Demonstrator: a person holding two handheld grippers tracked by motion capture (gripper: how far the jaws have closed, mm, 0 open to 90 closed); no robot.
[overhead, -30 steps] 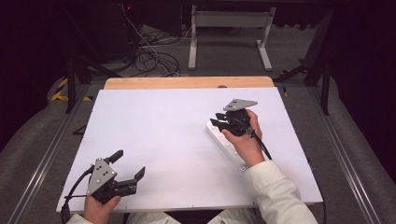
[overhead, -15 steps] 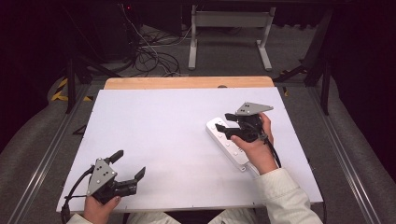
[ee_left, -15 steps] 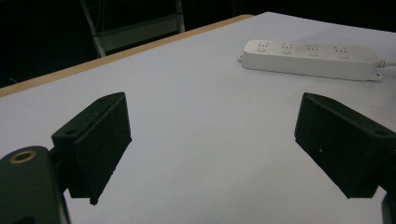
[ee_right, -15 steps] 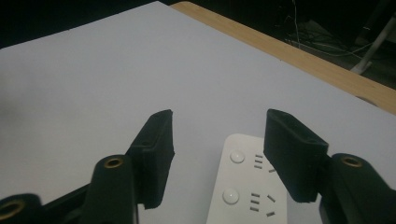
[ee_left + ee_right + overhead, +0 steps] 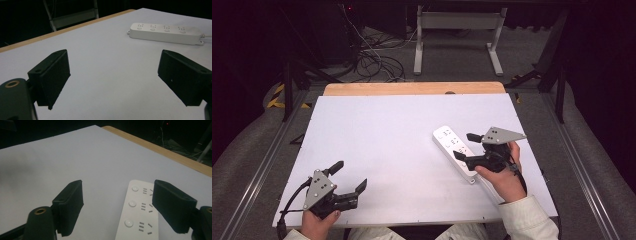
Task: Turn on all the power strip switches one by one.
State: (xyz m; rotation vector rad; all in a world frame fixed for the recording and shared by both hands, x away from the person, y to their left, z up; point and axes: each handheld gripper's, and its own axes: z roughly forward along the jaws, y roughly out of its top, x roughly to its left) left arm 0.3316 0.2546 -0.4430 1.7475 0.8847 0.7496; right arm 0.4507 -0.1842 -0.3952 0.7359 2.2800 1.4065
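High view — both grippers' matte jaws spread; right gripper (image 5: 468,145) over glossy oblong power strip (image 5: 454,153)

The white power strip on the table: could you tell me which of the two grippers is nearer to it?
Right. The right gripper hangs open at the power strip's near end, on its right side. The left gripper is open too, far off at the table's near left corner.

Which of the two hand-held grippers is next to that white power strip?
The right hand-held gripper, hovering open over the power strip. The left hand-held gripper sits far off near the table's front corner.
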